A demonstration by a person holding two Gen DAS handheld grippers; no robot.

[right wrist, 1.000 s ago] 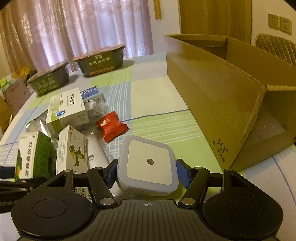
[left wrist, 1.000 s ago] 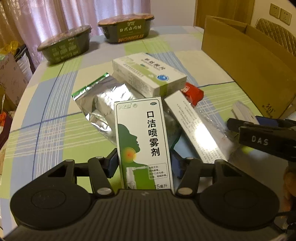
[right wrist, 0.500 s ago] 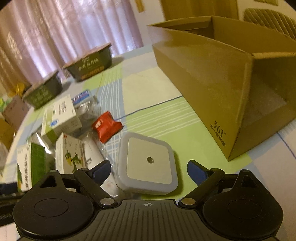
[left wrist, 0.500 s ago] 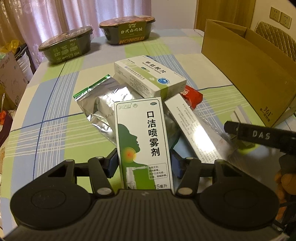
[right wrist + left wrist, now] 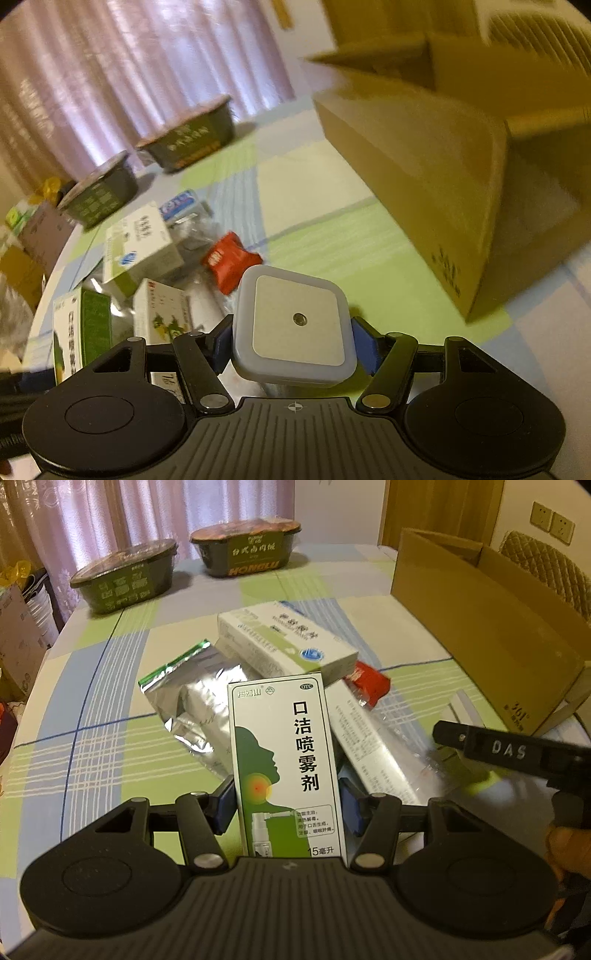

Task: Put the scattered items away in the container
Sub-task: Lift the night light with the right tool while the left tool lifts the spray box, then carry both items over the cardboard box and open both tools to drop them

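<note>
Two grippers at work, each pinching one item. Left gripper [image 5: 287, 805] clamped on a green-and-white spray box [image 5: 284, 760], held upright between blue pads [image 5: 226, 805], lifted above the checked tablecloth [image 5: 92, 738]. Right gripper [image 5: 293, 341] closed on a square white night light [image 5: 295, 325], pads pressed to both its sides, raised off the cloth and tilted; view blurred. One open cardboard box [image 5: 491, 627] to the right on the table, well apart from both held items. Between, one loose heap: one silver foil pouch [image 5: 192, 698] with a green strip, one long white-and-green medicine box [image 5: 288, 646] lying on top behind it, one red packet [image 5: 369, 685] just beside that box, one long white carton [image 5: 373, 753] under clear film, one small white box with a green cartoon figure [image 5: 162, 314]. Two dark green lidded food tubs [image 5: 125, 576] side by side at the far edge, near pink curtains [image 5: 110, 513]. One fingertip [image 5: 565, 845] visible at the right edge under the other tool's black bar marked DAS.
</note>
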